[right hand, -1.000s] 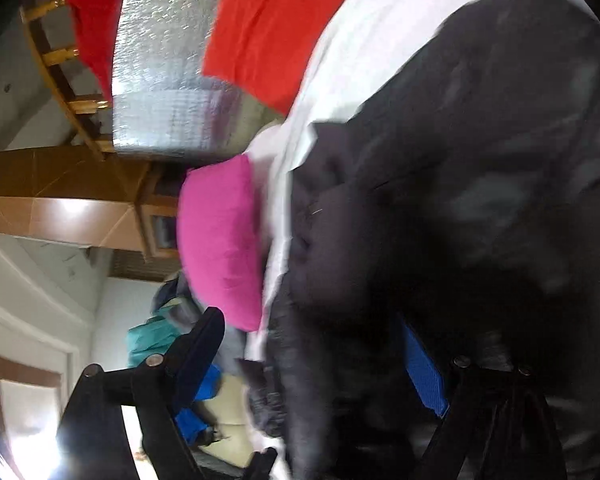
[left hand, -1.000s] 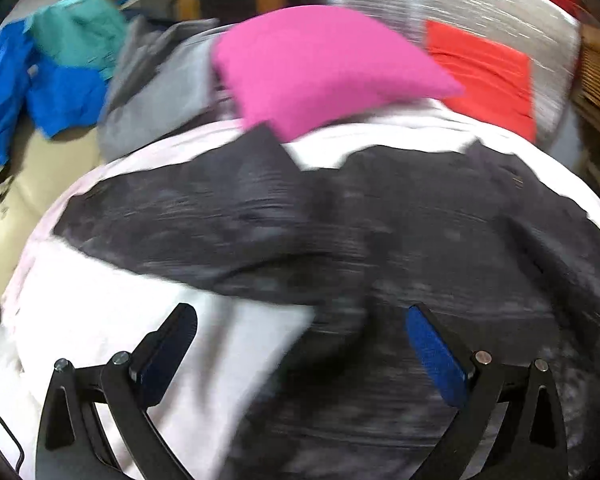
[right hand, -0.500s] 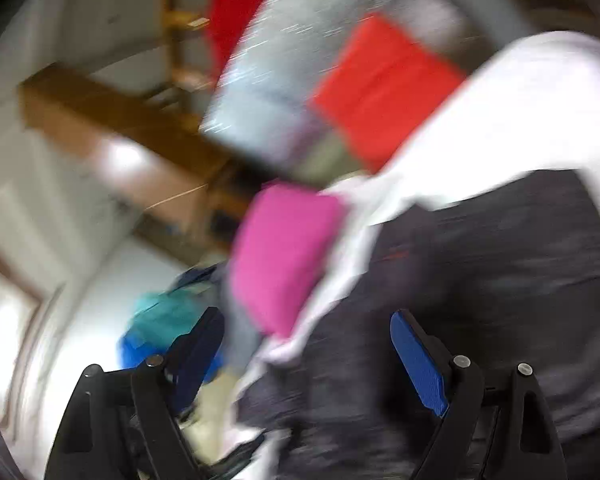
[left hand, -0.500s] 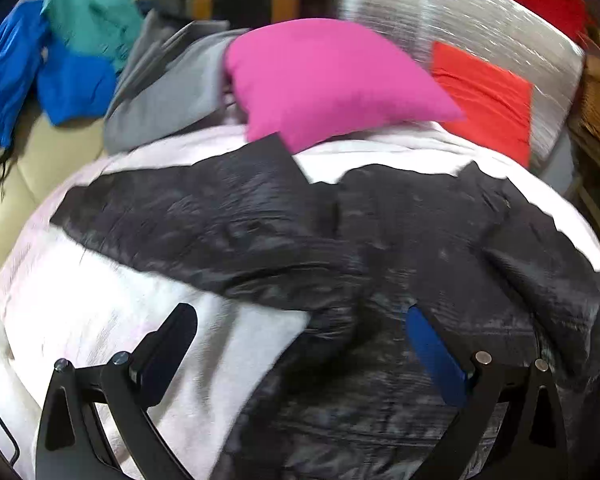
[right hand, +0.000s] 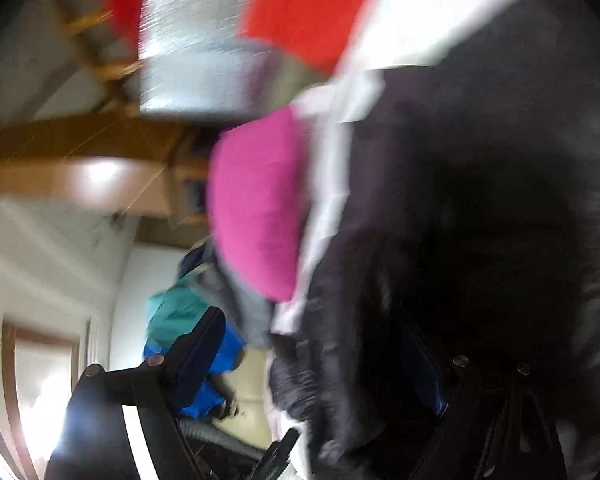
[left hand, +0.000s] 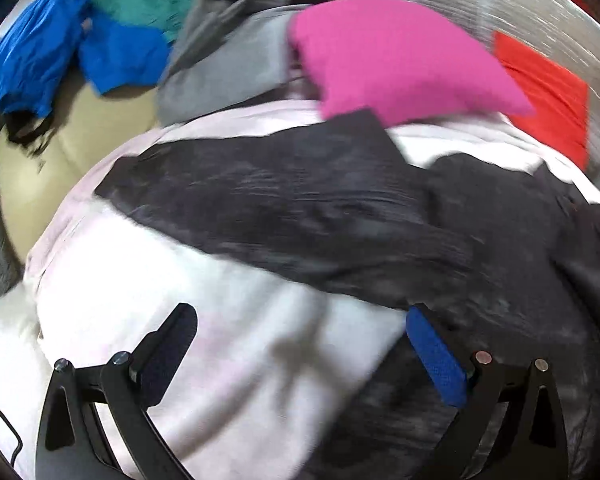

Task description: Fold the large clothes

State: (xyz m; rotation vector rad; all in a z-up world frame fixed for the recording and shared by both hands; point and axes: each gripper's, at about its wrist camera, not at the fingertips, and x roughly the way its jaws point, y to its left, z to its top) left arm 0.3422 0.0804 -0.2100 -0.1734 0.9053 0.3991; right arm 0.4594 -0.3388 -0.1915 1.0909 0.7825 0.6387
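Now dark garment (left hand: 340, 216) again crowds the wide-spread right gripper (right hand: 312, 360); left gripper (left hand: 300, 348) wide, empty.

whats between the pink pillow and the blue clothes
A grey garment lies between the pink pillow and the blue clothes, clearest in the left wrist view.

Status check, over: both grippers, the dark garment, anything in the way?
Left gripper open over the white cover. Right gripper open, dark garment between its jaws, grip unclear. Pink pillow rests beyond the garment's far edge.
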